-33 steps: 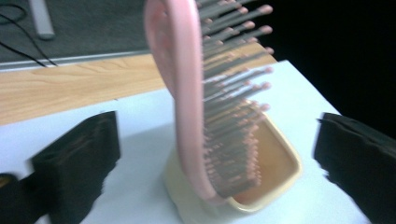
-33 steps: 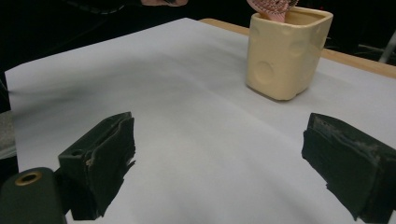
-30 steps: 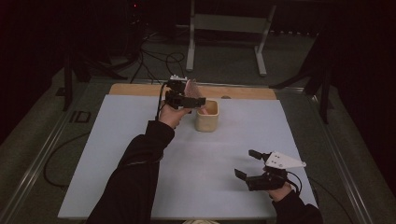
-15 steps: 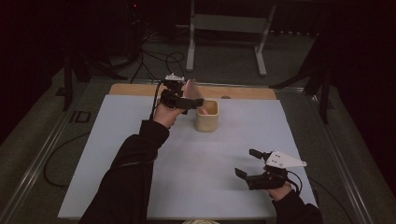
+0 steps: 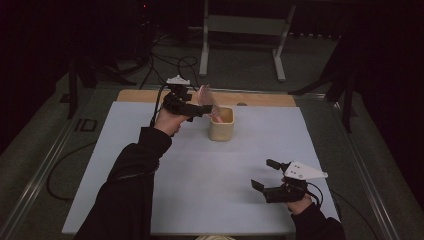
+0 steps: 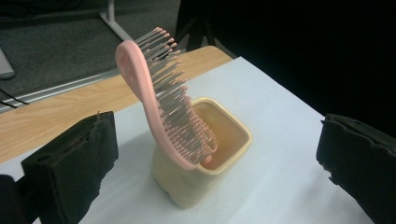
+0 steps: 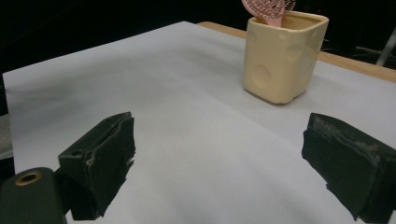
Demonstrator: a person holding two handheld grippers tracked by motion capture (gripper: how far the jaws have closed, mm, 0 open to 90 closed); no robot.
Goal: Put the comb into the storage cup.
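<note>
Pink hairbrush standing handle-down in a cream cup, leaning on the rim, bristles toward the cup's mouth. Directly ahead of the left claw, between its two spread jaws but touching neither; left claw wide, holding nothing. Seen from above, that claw just beside the cup, at the far side of the white tabletop. Right claw well apart from the cup, low over the tabletop near the person, also wide and empty, cup far ahead of it.

Judged step: brush placed in the cup, release done. Next move likely calls for backing the left claw straight away without nudging the tilted brush or tipping the cup.
</note>
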